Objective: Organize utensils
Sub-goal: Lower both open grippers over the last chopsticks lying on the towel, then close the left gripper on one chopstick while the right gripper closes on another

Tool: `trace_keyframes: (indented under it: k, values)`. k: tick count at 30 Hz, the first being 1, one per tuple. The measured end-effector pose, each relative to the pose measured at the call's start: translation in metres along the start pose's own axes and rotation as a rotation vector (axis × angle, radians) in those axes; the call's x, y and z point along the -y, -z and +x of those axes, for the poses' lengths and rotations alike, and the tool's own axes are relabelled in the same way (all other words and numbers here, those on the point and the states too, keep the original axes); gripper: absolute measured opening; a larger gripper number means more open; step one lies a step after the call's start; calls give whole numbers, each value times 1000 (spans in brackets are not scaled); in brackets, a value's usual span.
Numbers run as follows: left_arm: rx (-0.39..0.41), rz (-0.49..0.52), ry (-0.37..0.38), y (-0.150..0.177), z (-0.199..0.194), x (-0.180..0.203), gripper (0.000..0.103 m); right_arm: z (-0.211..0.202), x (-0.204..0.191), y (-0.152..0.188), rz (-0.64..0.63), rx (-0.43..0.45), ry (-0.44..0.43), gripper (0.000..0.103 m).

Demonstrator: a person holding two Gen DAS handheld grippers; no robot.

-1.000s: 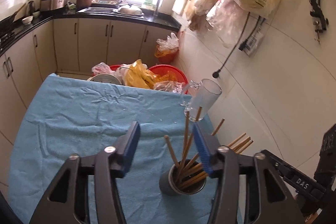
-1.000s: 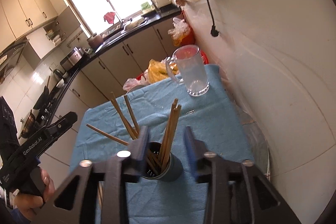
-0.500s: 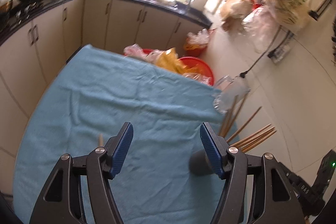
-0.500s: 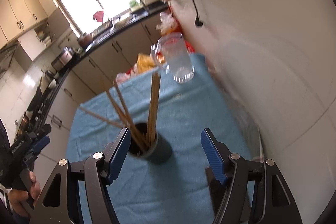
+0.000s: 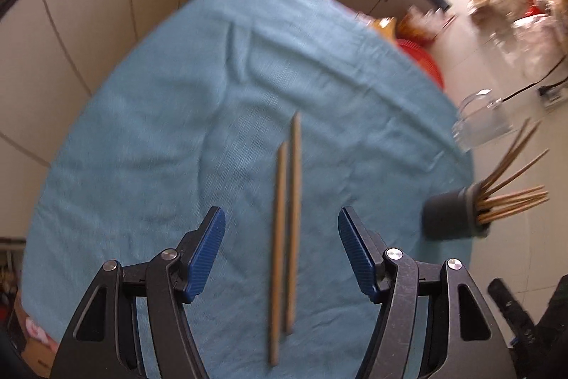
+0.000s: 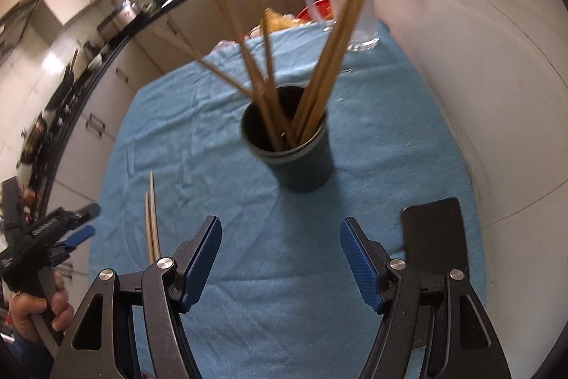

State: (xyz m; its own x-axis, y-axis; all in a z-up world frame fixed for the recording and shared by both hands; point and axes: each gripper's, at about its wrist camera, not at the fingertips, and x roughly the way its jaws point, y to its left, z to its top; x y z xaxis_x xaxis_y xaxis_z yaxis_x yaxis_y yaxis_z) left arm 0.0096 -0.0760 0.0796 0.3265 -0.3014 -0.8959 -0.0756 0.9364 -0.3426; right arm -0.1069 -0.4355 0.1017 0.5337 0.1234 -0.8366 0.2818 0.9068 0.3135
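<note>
Both grippers released, jaws empty. I worry the left gripper (image 5: 281, 254) pinches only one chopstick of the pair (image 5: 285, 237), rolling its twin away.

Left gripper (image 5: 281, 258): black angular finger arms with triangular cut-outs, silver round screws at the pivots, ribbed blue pads (image 5: 207, 253). Right gripper (image 6: 280, 261): matching black frame, silver screws, ribbed blue pads (image 6: 360, 267). Hand (image 6: 39, 309) wrapped round a black handle; coil spring beside the jaws.
</note>
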Motion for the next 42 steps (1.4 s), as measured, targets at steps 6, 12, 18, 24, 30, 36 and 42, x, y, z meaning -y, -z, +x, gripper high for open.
trace_keyframes:
  k: [6,12,18,24,30,36,42]
  values:
    - [-49,92,-62,11,32,5,46,2,-9,6,-36,-3,3,73]
    - [-81,148,-90,16,57,11,26,-4,-5,9,-30,2,11,73]
    - [-53,184,-132,10,64,16,22,-8,5,10,-4,6,18,73]
    - [-31,203,-184,7,66,16,8,-8,7,10,-5,1,16,73]
    - [-27,139,-167,8,51,-21,7,-1,-8,10,-43,-17,-8,73]
    - [-18,63,-173,7,35,-63,7,21,-42,6,-102,-94,-78,69]
    - [-23,55,-140,7,26,-86,7,67,-96,-6,-154,-215,-148,57]
